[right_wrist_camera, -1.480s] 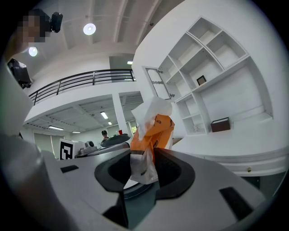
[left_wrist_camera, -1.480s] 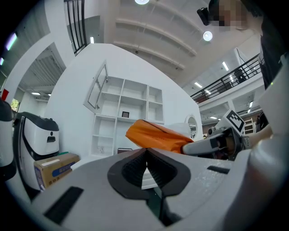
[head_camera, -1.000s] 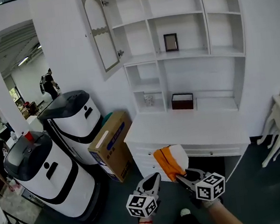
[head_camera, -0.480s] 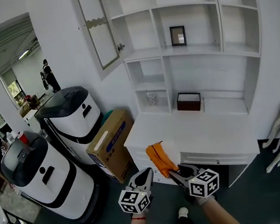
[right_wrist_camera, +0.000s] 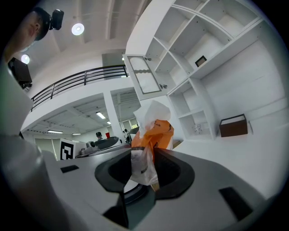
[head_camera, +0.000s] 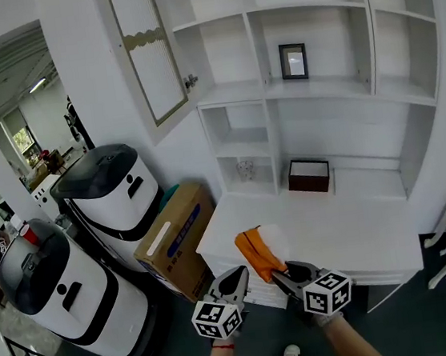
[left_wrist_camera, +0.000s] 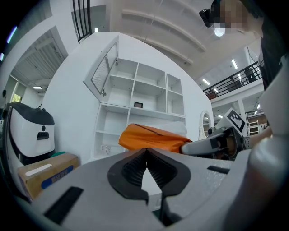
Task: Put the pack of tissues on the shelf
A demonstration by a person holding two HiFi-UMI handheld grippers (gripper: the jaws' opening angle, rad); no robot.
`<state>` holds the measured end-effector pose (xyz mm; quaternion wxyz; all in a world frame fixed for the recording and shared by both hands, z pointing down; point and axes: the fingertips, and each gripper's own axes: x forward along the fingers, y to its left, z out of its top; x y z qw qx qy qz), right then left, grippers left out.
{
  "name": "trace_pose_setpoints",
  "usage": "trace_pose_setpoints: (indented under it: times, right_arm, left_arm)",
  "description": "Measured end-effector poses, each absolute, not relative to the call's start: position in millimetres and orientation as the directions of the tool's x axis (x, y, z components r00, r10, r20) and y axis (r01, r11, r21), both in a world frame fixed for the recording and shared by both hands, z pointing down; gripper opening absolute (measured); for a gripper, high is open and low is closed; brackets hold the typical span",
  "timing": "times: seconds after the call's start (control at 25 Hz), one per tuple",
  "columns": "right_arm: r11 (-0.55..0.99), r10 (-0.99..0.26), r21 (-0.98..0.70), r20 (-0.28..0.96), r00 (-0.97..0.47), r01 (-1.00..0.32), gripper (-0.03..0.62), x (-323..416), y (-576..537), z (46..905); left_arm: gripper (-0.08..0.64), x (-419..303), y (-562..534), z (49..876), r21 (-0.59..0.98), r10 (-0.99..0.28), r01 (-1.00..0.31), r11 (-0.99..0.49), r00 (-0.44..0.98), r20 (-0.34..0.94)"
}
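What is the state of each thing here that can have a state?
pack of tissues, gripped, held in the air.
right gripper, shut on the pack of tissues, jaws just tightened slightly.
left gripper, shut, empty.
cabinet door, open.
picture frame, upright on a shelf.
cardboard box, closed.

Walls: plain white wall [head_camera: 89,77].
Floor: dark floor [head_camera: 434,316].
Furniture: white shelf unit [head_camera: 321,88] with open compartments, standing on a white desk top [head_camera: 350,230]; glazed door [head_camera: 143,54] at its upper left is swung open.
On shelves: picture frame [head_camera: 293,60]; brown box [head_camera: 309,176].
Left of desk: cardboard box [head_camera: 174,239]; two white-and-black machines [head_camera: 117,198].
Light: round ceiling lamp [right_wrist_camera: 77,29]; balcony railing [right_wrist_camera: 81,79] nearby.
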<state>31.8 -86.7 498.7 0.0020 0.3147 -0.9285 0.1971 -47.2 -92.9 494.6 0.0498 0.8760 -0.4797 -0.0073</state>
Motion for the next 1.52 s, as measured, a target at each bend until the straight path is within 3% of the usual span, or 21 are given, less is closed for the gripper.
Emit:
trace_pose_setpoints:
  times: [0.96, 1.52]
  right_arm:
    - [0.683, -0.625, -0.385, 0.132, -0.769, -0.621, 0.121, 75, -242, 514]
    - [0.7, -0.628, -0.354, 0.111, -0.771, -0.621, 0.12, 55, -291, 501]
  left_arm:
    - [0.006, -2, -256, 509, 0.128, -0.811, -0.808, -0.575, 0.584, 0.045]
    - [0.006, -17, -307, 499, 0.112, -0.812, -0.809, -0.577, 0.583, 0.023]
